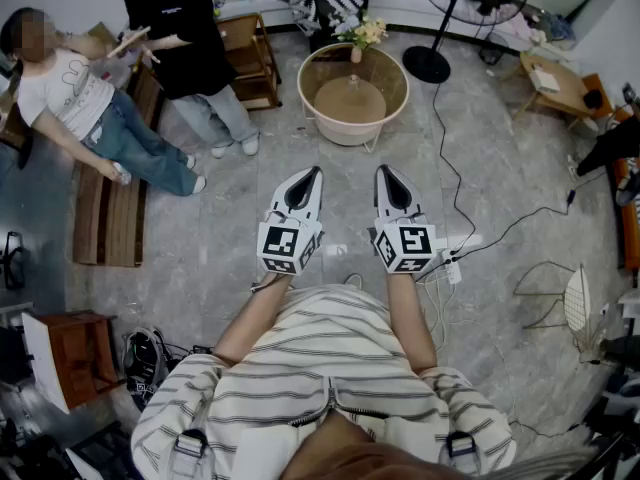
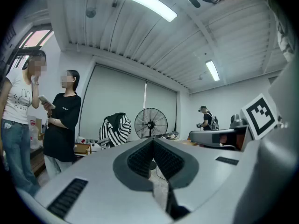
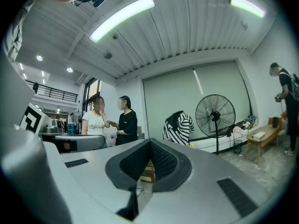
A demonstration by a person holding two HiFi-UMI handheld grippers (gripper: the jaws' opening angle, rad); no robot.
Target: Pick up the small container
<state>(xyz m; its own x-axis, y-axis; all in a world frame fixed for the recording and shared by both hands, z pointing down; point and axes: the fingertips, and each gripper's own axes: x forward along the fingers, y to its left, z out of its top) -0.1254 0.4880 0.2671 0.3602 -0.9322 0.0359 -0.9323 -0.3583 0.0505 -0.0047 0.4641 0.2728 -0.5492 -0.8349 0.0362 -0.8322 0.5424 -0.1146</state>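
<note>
Both left gripper (image 1: 309, 182) and right gripper (image 1: 388, 180) sit pinched closed, empty; best spread jaws before reaching, small container unseen.

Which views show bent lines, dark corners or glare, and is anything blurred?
Left gripper view: lines bend, corners are dark, the long white ceiling lamp glares. Right gripper view: the same bending, with a bright white ceiling tube. Head view: even light, milder bending, mosaic over faces.

Greys, stripes, black-and-white squares
The left claw (image 1: 314, 172) and right claw (image 1: 384, 171) are finished in white with dark grey inlays and black-and-white markers (image 1: 280, 245); the shirt (image 1: 330, 360) is striped cream and grey.
</note>
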